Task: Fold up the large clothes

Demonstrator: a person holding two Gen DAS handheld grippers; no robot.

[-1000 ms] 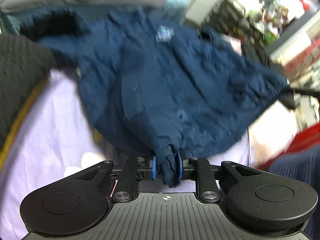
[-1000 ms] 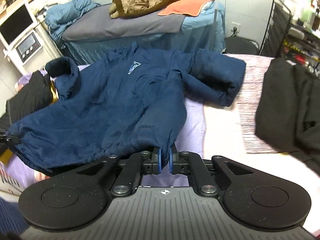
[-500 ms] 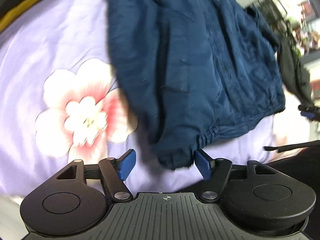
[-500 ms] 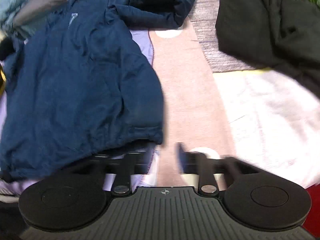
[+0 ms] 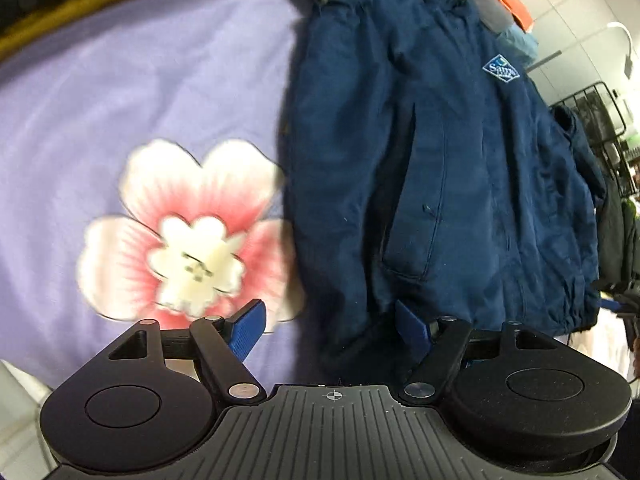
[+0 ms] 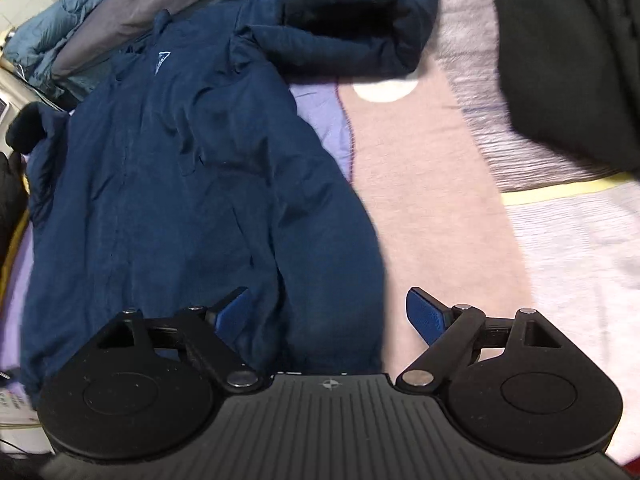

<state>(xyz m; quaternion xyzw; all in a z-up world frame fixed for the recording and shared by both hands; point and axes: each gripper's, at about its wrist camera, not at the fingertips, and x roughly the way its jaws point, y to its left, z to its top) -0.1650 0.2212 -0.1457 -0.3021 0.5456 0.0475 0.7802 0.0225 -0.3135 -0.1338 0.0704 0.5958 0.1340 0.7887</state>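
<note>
Both claws — left (image 5: 330, 330), right (image 6: 328, 314) — gape over the flat, front-up navy jacket (image 6: 192, 184).

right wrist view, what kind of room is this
Most likely a bedroom: the navy jacket lies spread on a bed covered in a floral lilac sheet, with quilts and more clothing piled around it.

A: What colour is shown on the jacket (image 5: 440, 168)?

B: Navy blue is shown, with a light blue and white logo (image 5: 501, 69) on the chest.

A: And how is the sheet (image 5: 132, 92) patterned?

B: Lilac is seen, printed with a pink and white flower (image 5: 188, 236).

A: What is noted beside it?

B: A dusty pink blanket (image 6: 432, 184), a black garment (image 6: 568, 52), and blue pads (image 6: 424, 316) on black grippers are noted.
</note>
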